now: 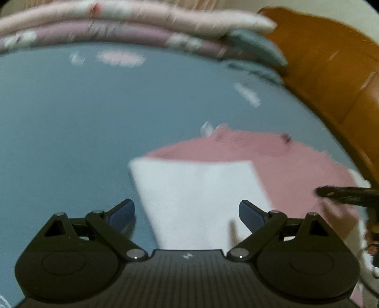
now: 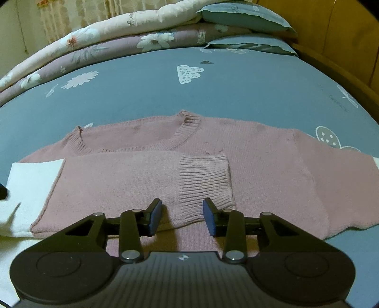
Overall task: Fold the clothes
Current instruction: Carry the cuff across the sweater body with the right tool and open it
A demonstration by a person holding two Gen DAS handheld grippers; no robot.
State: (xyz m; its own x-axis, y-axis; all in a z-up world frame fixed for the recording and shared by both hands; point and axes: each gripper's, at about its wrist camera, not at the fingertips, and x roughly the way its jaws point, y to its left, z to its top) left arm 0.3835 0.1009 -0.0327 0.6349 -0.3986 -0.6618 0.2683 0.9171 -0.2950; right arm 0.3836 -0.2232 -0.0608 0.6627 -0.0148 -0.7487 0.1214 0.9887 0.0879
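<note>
A pink knit sweater (image 2: 260, 165) lies flat on the blue bed sheet (image 2: 213, 94), with one sleeve folded across its body; the ribbed cuff (image 2: 203, 175) rests at the middle. A white part (image 2: 30, 180) shows at its left end. My right gripper (image 2: 182, 216) is open and empty, just above the cuff's near edge. In the blurred left wrist view, my left gripper (image 1: 187, 215) is wide open and empty over the white part (image 1: 201, 196), with the pink sweater (image 1: 296, 170) beyond. The right gripper's dark tip (image 1: 343, 194) shows at the right edge.
Folded floral quilts (image 2: 106, 40) and blue pillows (image 2: 246, 19) are stacked at the far side of the bed. A wooden headboard (image 1: 331, 71) runs along the right. The sheet (image 1: 59, 130) has white cloud and flower prints.
</note>
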